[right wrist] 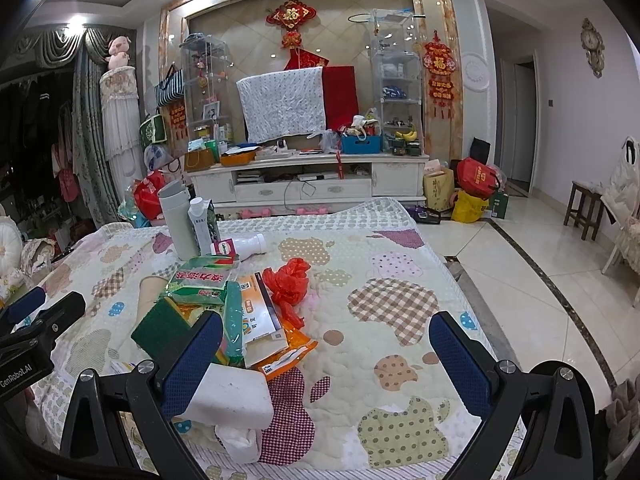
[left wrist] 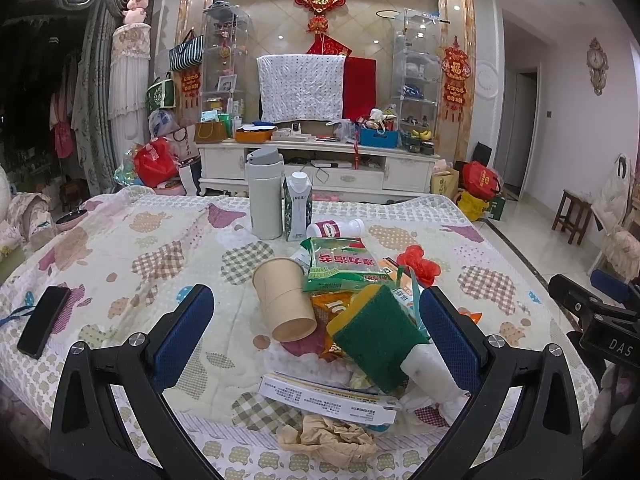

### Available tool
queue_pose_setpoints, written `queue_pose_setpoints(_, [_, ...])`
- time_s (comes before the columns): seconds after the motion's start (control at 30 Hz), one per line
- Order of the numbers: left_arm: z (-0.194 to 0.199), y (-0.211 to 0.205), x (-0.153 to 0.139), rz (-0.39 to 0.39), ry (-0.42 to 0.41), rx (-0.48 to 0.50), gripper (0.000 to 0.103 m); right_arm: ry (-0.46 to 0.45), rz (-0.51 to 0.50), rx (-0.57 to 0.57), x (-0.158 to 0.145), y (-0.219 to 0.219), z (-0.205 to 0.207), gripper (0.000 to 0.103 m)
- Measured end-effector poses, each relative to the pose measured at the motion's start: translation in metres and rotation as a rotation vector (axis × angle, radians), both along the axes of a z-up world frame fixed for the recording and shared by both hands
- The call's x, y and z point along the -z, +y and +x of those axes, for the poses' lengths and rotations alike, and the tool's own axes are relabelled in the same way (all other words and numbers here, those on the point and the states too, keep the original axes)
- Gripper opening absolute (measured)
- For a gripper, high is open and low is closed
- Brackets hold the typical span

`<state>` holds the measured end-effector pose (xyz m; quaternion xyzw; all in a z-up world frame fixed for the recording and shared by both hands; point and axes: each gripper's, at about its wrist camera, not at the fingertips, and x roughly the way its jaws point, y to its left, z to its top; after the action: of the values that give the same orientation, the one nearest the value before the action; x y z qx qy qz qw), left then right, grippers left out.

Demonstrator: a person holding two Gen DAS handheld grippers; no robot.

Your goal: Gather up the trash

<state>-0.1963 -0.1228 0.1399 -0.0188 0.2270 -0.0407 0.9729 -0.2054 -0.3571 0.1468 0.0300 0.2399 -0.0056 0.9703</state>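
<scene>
A heap of trash lies on the quilted table [left wrist: 120,280]: a tipped paper cup [left wrist: 282,300], a green snack bag [left wrist: 344,266], a green and yellow sponge [left wrist: 378,330], a white foam block [left wrist: 430,372], a flat printed box [left wrist: 328,398], crumpled brown paper [left wrist: 328,436] and a red plastic bag [left wrist: 418,264]. My left gripper [left wrist: 316,328] is open, with the cup and sponge between its fingers. My right gripper [right wrist: 326,360] is open over the quilt, right of the heap; the foam block [right wrist: 232,400] lies by its left finger. The red bag [right wrist: 290,282] lies ahead.
A grey thermos [left wrist: 264,196], a milk carton [left wrist: 298,208] and a tipped white bottle [left wrist: 336,228] stand at the far side. A black phone [left wrist: 44,326] lies at the left. A wooden stool [right wrist: 586,208] stands on the tiled floor at the right.
</scene>
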Motion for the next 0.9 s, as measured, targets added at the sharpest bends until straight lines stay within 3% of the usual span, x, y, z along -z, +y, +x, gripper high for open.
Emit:
queue_pose_setpoints(0.4, [0.0016, 0.0021, 0.0044, -0.007, 0.015, 0.001, 0.102, 0.02, 0.015, 0.003, 0.0049, -0.0035, 0.0012, 0.102])
queue_pose_setpoints(0.9, [0.0044, 0.0036, 0.003, -0.014, 0.025, 0.002, 0.102, 0.134, 0.026, 0.005, 0.0011, -0.0034, 0.0092, 0.102])
